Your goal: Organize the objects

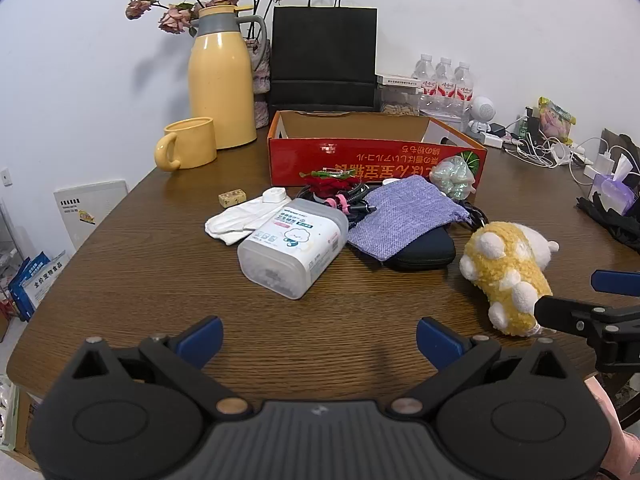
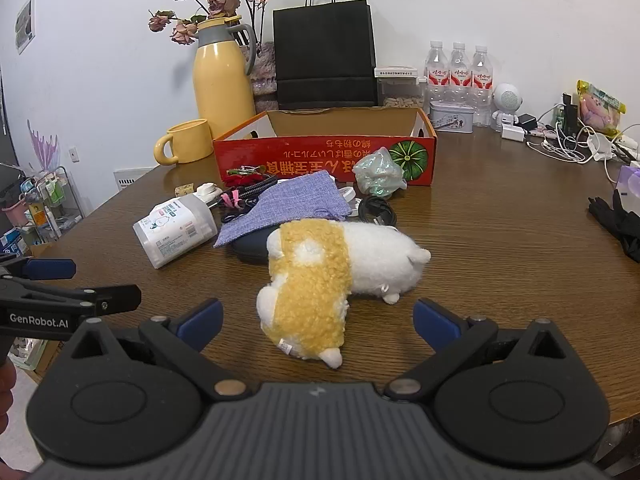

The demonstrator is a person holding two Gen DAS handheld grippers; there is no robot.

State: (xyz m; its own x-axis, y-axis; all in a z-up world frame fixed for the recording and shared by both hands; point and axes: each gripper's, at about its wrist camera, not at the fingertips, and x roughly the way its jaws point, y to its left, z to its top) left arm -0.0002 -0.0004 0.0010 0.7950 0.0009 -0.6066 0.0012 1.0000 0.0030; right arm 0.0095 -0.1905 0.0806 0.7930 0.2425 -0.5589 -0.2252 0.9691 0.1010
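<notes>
A yellow and white plush toy [image 2: 320,280] lies on the brown table [image 2: 500,240], just ahead of my open right gripper [image 2: 318,326], its near end between the blue pads. It also shows in the left wrist view [image 1: 506,272]. My left gripper [image 1: 320,338] is open and empty over bare table. Behind lie a translucent white container [image 1: 292,248], a purple cloth pouch [image 1: 404,216] on a dark case [image 1: 428,254], white gloves [image 1: 236,220], tangled cables and red items [image 1: 340,190] and a green crinkled ball [image 1: 454,176]. An open red cardboard box [image 1: 376,148] stands behind them.
A yellow jug [image 1: 222,76], a yellow mug [image 1: 188,144], a black paper bag [image 1: 324,56] and water bottles [image 1: 444,80] stand along the back wall. Chargers and cables [image 1: 540,148] and a black cloth [image 1: 612,220] lie at the right. A small wooden block [image 1: 232,197] sits left.
</notes>
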